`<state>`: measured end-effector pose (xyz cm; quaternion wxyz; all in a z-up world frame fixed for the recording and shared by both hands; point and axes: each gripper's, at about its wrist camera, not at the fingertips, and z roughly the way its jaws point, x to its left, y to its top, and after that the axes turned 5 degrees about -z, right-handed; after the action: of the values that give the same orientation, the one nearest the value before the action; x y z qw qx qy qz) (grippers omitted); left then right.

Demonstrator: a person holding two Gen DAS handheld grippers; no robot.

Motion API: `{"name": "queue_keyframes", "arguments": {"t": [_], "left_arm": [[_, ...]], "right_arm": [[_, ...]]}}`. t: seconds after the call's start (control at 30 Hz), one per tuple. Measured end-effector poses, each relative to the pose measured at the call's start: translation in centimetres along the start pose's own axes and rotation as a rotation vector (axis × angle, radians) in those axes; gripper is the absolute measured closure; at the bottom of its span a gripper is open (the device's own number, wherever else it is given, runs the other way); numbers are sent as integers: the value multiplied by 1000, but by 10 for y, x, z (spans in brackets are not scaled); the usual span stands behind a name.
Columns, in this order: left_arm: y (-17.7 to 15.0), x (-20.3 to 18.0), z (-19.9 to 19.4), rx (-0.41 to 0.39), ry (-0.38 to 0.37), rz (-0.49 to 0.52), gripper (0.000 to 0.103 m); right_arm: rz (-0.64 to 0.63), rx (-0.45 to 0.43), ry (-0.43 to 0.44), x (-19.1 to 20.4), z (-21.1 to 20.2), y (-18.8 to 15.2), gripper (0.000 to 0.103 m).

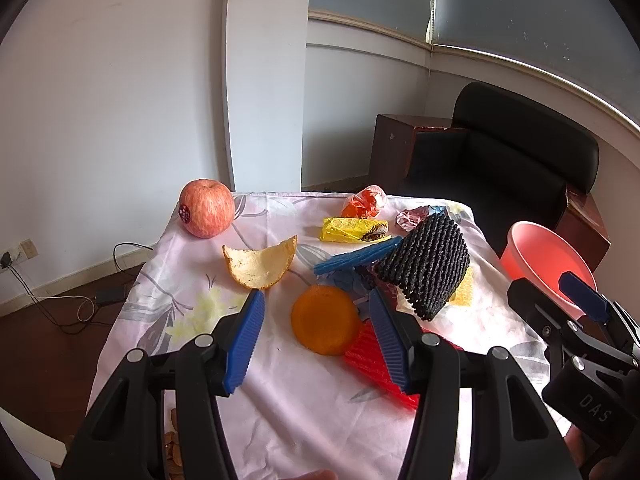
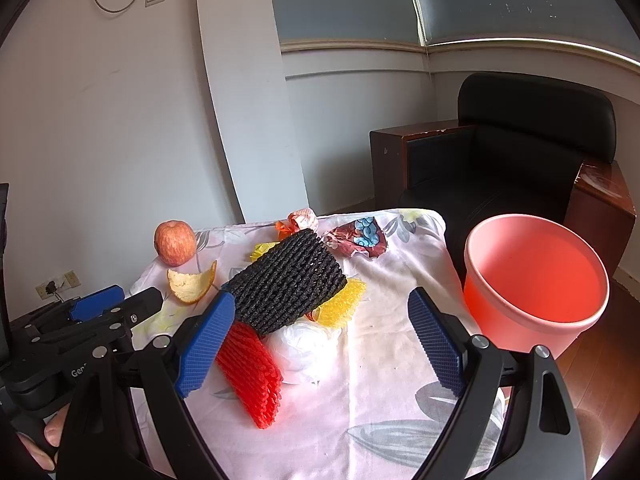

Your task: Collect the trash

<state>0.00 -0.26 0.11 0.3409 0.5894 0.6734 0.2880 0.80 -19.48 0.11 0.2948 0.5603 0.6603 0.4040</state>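
Left wrist: left claw (image 1: pixel 316 344) wide open, holding nothing, above the floral-cloth surface (image 1: pixel 280 420). Rounded orange peel dome (image 1: pixel 326 319) sits between its fingers; red foam net (image 1: pixel 376 364) just beside. Black foam mesh sleeve (image 1: pixel 426 266) behind.

Right wrist: right claw (image 2: pixel 324 344) wide open, holding nothing, over crumpled white plastic bag (image 2: pixel 300 344). Salmon plastic bin (image 2: pixel 536 284) stands right of the surface.
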Motion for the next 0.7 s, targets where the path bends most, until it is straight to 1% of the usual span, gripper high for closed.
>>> {"name": "queue_keyframes", "arguments": {"t": [0.7], "left_arm": [[-3,-1,1,3,-1,1,49]], "right_arm": [[4,-6,-3,-1,0,-3,14]]}}
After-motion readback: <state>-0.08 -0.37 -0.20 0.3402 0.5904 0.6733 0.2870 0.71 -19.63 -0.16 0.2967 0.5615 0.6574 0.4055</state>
